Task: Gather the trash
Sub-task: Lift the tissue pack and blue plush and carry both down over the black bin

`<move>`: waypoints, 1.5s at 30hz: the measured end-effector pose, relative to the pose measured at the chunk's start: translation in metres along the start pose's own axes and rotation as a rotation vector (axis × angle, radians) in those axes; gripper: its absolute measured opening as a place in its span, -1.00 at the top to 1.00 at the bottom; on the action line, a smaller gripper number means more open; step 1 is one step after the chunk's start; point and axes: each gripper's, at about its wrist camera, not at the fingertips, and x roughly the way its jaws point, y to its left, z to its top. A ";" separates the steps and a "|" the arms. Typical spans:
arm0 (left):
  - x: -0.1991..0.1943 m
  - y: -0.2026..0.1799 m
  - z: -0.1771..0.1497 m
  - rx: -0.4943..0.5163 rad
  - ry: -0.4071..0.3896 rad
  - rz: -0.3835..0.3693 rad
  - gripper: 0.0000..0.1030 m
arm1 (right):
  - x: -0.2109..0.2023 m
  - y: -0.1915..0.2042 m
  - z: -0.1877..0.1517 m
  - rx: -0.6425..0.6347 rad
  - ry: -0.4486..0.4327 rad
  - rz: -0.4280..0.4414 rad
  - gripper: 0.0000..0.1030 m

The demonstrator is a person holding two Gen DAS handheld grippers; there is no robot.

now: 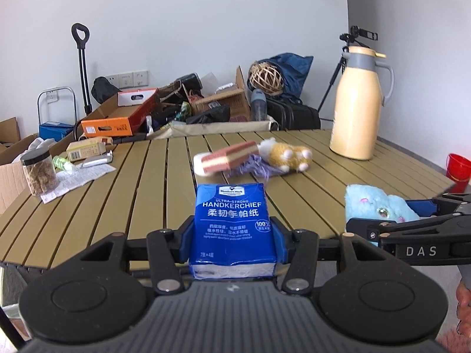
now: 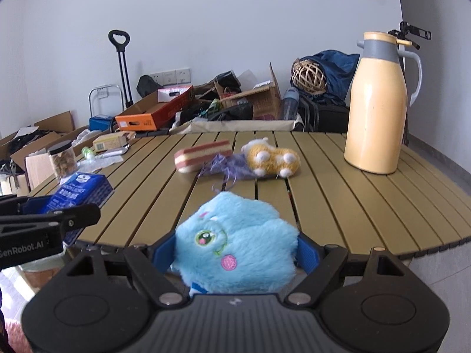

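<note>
My left gripper [image 1: 232, 235] is shut on a blue handkerchief tissue pack [image 1: 232, 229] and holds it over the near edge of the slatted table [image 1: 132, 182]. The pack also shows in the right wrist view [image 2: 79, 194]. My right gripper [image 2: 235, 250] is shut on a light blue plush toy [image 2: 235, 244], also at the near edge; the toy shows in the left wrist view [image 1: 379, 209]. A pink and cream sponge [image 2: 203, 154], purple shredded scrap [image 2: 232, 166] and a yellow plush toy [image 2: 273, 158] lie mid-table.
A tall cream thermos jug [image 2: 376, 103] stands at the right rear. At the left edge are a snack jar [image 1: 39, 173], paper sheet [image 1: 79, 179], small box [image 1: 85, 150] and foil wrapper [image 1: 97, 161]. Boxes and bags are piled behind. A red bucket [image 1: 459, 167] sits on the floor.
</note>
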 end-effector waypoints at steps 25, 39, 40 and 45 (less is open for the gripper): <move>-0.004 -0.014 -0.097 0.036 0.270 -0.035 -0.02 | 0.007 0.009 -0.114 -0.010 0.279 0.024 -0.59; 0.037 -0.007 -0.119 -0.006 0.419 -0.013 -0.02 | 0.037 0.005 -0.154 0.003 0.421 0.018 -0.59; 0.042 -0.006 -0.121 -0.012 0.432 -0.012 -0.02 | 0.039 0.004 -0.155 0.006 0.428 0.015 -0.59; 0.063 -0.004 -0.138 -0.037 0.506 -0.009 -0.02 | 0.050 -0.008 -0.168 0.027 0.481 -0.004 -0.59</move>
